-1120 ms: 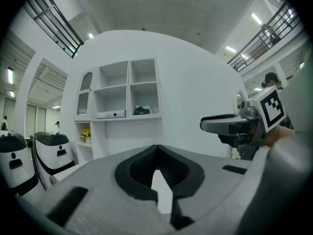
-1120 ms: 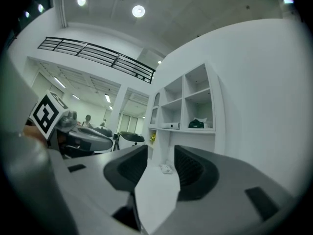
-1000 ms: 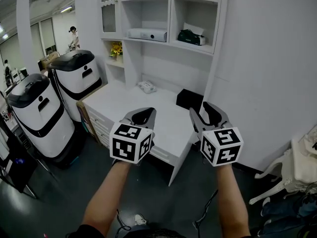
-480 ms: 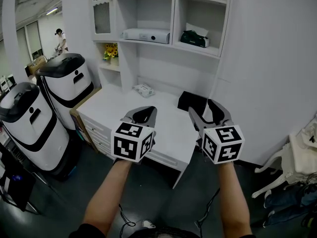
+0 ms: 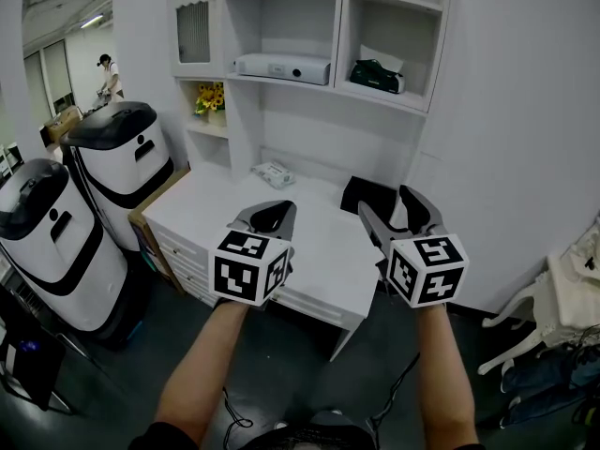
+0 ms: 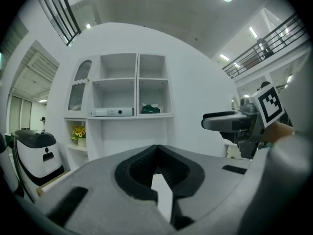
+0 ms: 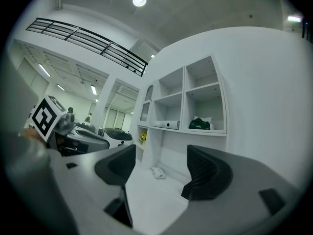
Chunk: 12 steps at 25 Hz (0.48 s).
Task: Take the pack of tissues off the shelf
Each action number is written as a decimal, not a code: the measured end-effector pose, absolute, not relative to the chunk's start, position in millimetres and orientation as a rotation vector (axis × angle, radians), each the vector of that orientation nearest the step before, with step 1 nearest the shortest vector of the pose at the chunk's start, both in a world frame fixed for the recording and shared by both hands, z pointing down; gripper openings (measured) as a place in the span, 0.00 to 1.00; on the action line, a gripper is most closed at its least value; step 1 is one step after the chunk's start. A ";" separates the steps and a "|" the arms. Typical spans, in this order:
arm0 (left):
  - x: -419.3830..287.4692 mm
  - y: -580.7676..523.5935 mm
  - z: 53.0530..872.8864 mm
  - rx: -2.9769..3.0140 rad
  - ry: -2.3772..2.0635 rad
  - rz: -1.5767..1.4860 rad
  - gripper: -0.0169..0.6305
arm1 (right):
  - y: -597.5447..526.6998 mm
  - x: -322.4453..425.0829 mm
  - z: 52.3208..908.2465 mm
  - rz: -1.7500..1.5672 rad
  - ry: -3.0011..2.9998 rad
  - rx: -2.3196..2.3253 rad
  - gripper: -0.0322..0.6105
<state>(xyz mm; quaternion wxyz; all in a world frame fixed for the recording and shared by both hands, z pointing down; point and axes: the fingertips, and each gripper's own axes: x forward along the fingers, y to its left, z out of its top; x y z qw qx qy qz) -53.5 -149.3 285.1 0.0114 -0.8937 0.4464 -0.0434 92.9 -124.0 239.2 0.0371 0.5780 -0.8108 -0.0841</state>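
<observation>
Bright ceiling light — sharp centres, gripper views' edges bend.

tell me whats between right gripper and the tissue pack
Head view: a black box on the desk, then bare wall below the tissue pack. The right gripper has just been opening, empty.

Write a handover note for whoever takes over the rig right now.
Left tool: shut, empty.
Right tool: open; its jaws have just been opening, nothing between them.
Both are held out towards the white desk, well short of the shelf.
Green tissue pack: on the shelf, right-hand compartment, untouched.
Done: nothing grasped yet.
Left: reach up to the pack, grip it, lift it off.
</observation>
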 end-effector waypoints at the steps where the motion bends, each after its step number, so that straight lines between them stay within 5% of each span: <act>1: -53.5 -152.3 285.1 -2.786 1.384 -0.137 0.03 | -127.2 91.9 238.7 -0.261 -2.488 1.776 0.54; 12: -37.4 -218.3 290.5 -2.795 1.314 -0.171 0.03 | -190.1 95.9 238.4 -0.274 -2.483 1.817 0.55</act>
